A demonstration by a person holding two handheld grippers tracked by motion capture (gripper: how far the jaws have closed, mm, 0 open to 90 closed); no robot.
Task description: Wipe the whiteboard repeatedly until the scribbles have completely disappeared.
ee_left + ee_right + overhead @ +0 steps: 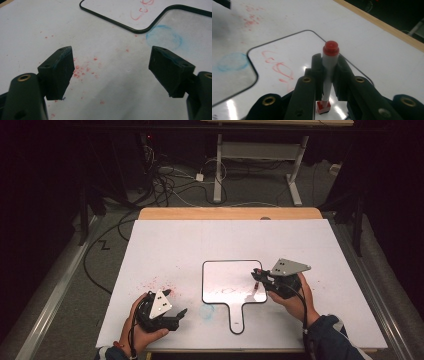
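Writing step: the right gripper (328, 75), fingers clamped on a red marker (329, 72), marks the whiteboard (220, 270) beneath; the left gripper (112, 72) rests, fingers apart. Next move: steady strokes.

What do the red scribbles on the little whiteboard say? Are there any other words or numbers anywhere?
Red marks on the small whiteboard: loose scrawls, no letters or numbers I can read for sure.
Red marker held in the right hand-held gripper: no label readable.
Blue smudge and red specks on the white table cover: stains, not writing.
No other words, brands or numbers can be read.
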